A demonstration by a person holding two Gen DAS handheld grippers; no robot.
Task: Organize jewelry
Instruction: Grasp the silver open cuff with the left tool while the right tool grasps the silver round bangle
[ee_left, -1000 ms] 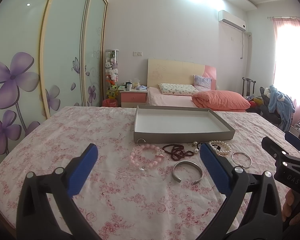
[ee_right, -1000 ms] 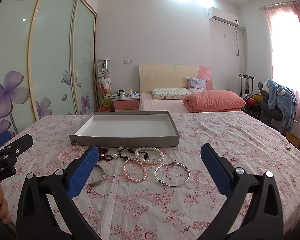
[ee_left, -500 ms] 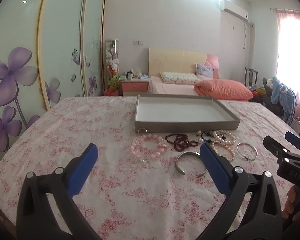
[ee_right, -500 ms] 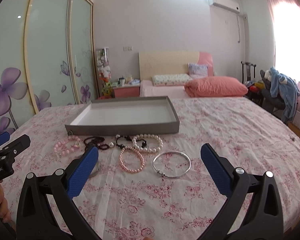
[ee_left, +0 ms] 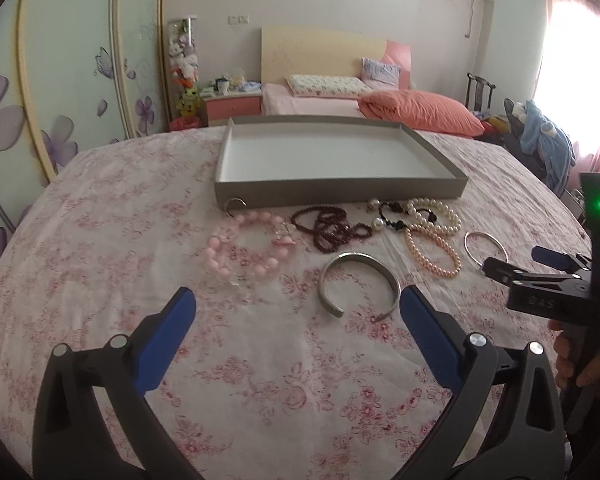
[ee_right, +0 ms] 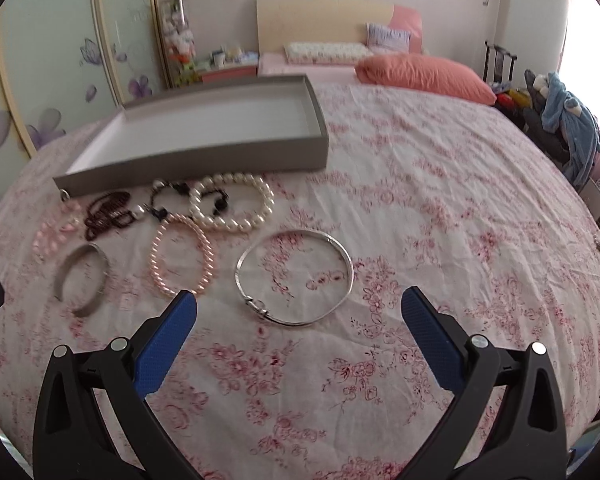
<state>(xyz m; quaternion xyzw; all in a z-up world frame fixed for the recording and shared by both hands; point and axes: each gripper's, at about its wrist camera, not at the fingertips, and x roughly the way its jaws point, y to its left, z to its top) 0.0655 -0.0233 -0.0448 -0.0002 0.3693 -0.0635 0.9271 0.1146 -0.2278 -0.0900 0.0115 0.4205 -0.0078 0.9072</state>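
Both tools spread wide above the jewelry, gripping nothing.

Left wrist: my left tool (ee_left: pixel 296 308) hangs released over the table (ee_left: pixel 100 240), silver cuff (ee_left: pixel 358 284) just ahead, gray tray (ee_left: pixel 340 190) beyond. Right wrist: my right tool (ee_right: pixel 299 308) gapes over the thin bangle (ee_right: pixel 296 276), pink pearl bracelet (ee_right: pixel 182 258) beside.

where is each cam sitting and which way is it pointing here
Left wrist: on the open left gripper, facing the silver cuff and gray tray; the right gripper and hand show at right.
Right wrist: on the open right gripper, facing the thin bangle.
Shared: tray, jewelry, floral cloth.
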